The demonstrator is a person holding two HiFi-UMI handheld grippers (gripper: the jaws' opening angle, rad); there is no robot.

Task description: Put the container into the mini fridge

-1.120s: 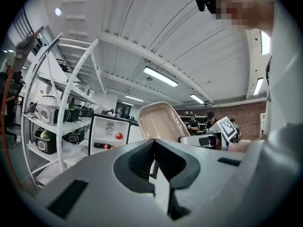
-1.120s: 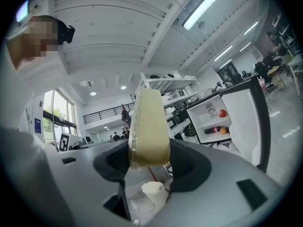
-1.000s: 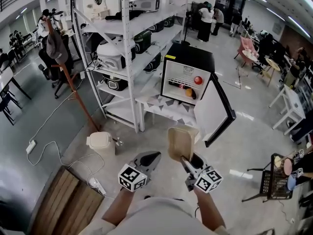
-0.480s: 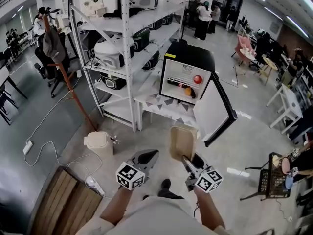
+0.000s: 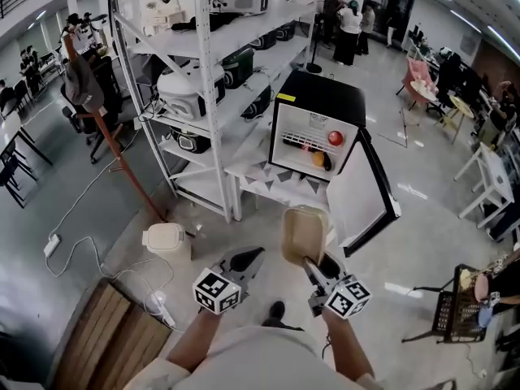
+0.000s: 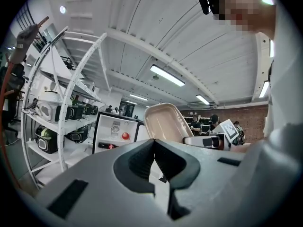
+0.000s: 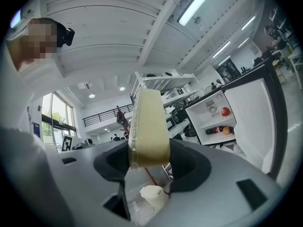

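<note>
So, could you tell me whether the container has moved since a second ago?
Yes: the container in the right claw has edged forward, toward the open mini fridge.

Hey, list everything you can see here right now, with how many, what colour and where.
container: one, beige, clamped in the right gripper, short of the fridge.
mini fridge: one, black, door open, right of the rack.
round item: one, red, upper fridge shelf.
shelving rack: one, white, holding appliances.
lidded bin: one, white, on the floor by the rack.
wooden panel: one, brown, floor at lower left.
left gripper: one, grey, jaws shut, empty.
right gripper: one, grey, shut on the container.
</note>
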